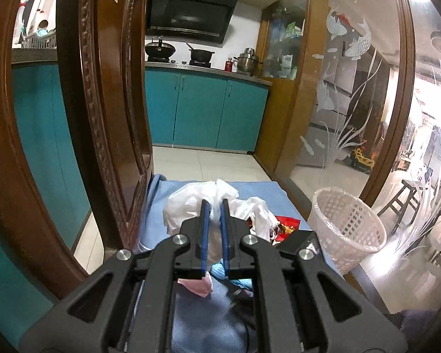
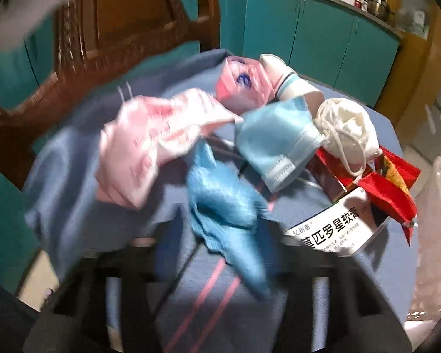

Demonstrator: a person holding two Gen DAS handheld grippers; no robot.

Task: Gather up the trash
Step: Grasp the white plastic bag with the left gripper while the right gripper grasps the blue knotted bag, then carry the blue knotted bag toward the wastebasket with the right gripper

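My left gripper (image 1: 215, 203) is shut on a crumpled white plastic bag (image 1: 188, 206), held over a table covered with a blue cloth (image 1: 261, 188). A pink scrap (image 1: 203, 285) lies under its fingers. My right gripper (image 2: 226, 244) points down at the trash pile. It shows only as a dark motion-blurred frame, so its jaws are unreadable. A crumpled blue piece (image 2: 226, 203) lies right in front of it. Around it lie pink wrappers (image 2: 150, 141), a blue face mask (image 2: 276, 141), a white mask (image 2: 347, 129), a paper cup (image 2: 285, 79), red wrappers (image 2: 388, 191) and a white medicine box (image 2: 338, 223).
A white lattice basket (image 1: 347, 226) with a clear liner stands at the table's right side. A carved wooden door (image 1: 103, 117) rises close on the left, and an etched glass partition (image 1: 352, 103) on the right. Teal kitchen cabinets (image 1: 214, 108) stand behind.
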